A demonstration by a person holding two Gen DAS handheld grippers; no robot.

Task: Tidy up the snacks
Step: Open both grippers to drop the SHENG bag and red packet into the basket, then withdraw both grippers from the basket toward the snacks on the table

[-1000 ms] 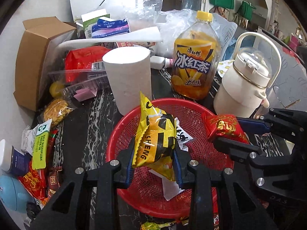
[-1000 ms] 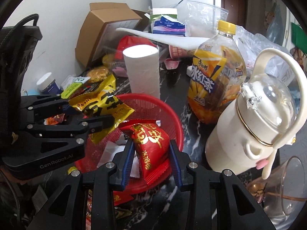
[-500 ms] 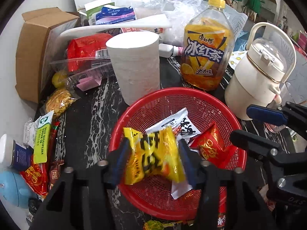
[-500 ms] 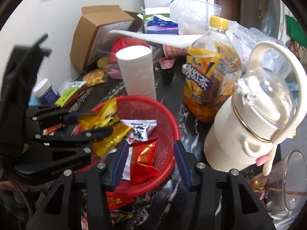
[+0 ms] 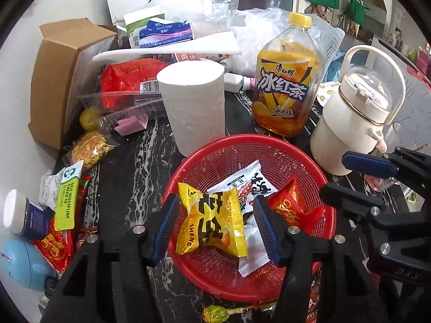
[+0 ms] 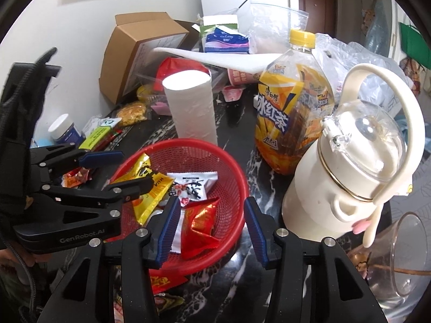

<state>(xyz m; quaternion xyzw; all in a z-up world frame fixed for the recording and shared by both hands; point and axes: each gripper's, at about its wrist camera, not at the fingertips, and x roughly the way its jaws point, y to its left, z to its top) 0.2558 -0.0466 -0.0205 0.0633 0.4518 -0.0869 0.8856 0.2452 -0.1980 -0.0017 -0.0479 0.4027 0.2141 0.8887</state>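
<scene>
Hanging over the near rim of the red basket (image 5: 269,145), the left gripper (image 5: 216,222) has its fingers spread wide, the blue pads standing clear on either side of the yellow packet (image 5: 212,223) and pinching nothing. That packet lies loose in the basket's left half. Behind it and partly under it rests a white packet (image 5: 247,185) with black lettering, and to the right of both sits a red packet (image 5: 292,207) against the basket's right wall.

The right gripper (image 6: 211,223) is also wide open and holds nothing; its fingers bracket the red packet from above the near rim without touching it, and in the left wrist view it reaches in from the right edge.

Left of the basket, loose on the dark marbled table (image 5: 129,188), lie a blue-and-white jar (image 5: 20,215), a green-labelled sachet (image 5: 67,196), a few red wrappers (image 5: 55,245) and a clear bag of yellow crumbly snack (image 5: 89,148). An open cardboard box (image 5: 62,80) stands at the far left; its contents cannot be made out. A clear plastic tray (image 5: 121,105) beside it holds a red bag (image 5: 126,78).

Just behind the basket stands a roll of paper (image 5: 194,105), upright. To its right is an iced tea bottle (image 5: 287,91) with a yellow cap, only partly full of amber liquid. Further right, close to the basket's rim, stands a cream jug (image 5: 350,123) with a clear domed lid and loop handle. A lollipop (image 5: 215,313) lies on the table in front of the basket.
</scene>
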